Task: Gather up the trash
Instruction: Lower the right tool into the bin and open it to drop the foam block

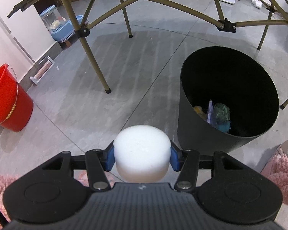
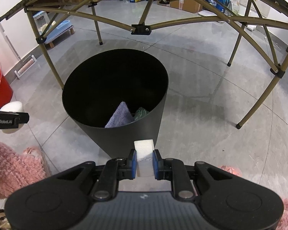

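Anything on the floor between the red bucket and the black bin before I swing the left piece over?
Only one table leg stands there, set farther back; otherwise bare grey floor from the red bucket to the black bin, as the left wrist view shows.

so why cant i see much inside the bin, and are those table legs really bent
Left wrist view: the black bin has a dark, unlit interior, with only a few scraps showing near its rim. Right wrist view: same dark interior in the bin. In both views the fisheye lens bows the table frame.
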Motion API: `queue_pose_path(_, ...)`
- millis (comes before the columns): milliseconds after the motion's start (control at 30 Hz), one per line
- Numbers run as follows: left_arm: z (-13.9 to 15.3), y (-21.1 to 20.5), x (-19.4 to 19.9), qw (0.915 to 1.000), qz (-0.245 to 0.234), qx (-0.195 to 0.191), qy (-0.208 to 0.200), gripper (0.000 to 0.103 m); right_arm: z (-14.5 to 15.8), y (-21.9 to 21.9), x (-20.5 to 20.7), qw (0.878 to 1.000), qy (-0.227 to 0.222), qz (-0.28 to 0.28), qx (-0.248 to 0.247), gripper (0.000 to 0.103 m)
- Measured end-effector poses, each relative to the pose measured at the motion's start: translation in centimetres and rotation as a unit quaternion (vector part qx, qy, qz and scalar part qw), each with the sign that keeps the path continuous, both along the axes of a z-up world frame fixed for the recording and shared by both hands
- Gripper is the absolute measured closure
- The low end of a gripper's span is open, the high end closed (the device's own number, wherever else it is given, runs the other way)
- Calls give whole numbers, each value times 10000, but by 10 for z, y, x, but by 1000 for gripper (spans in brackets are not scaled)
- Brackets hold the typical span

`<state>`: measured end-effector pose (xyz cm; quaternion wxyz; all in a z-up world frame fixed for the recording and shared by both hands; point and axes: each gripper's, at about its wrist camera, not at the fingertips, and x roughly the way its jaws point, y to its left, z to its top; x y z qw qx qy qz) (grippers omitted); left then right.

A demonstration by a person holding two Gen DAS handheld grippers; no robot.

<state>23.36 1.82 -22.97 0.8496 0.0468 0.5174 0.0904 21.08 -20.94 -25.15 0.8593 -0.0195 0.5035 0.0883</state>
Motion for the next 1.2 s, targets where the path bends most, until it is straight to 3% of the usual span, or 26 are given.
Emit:
queue_pose_path(567, -3, 18, 18, 9986, 518, -73, 125, 49, 23, 21, 29, 9990, -436, 12, 94, 87)
queue_pose_path(1200, 3, 26, 26, 9969, 757, -228, 60, 49, 16, 54, 85, 9988, -476, -16, 143, 87)
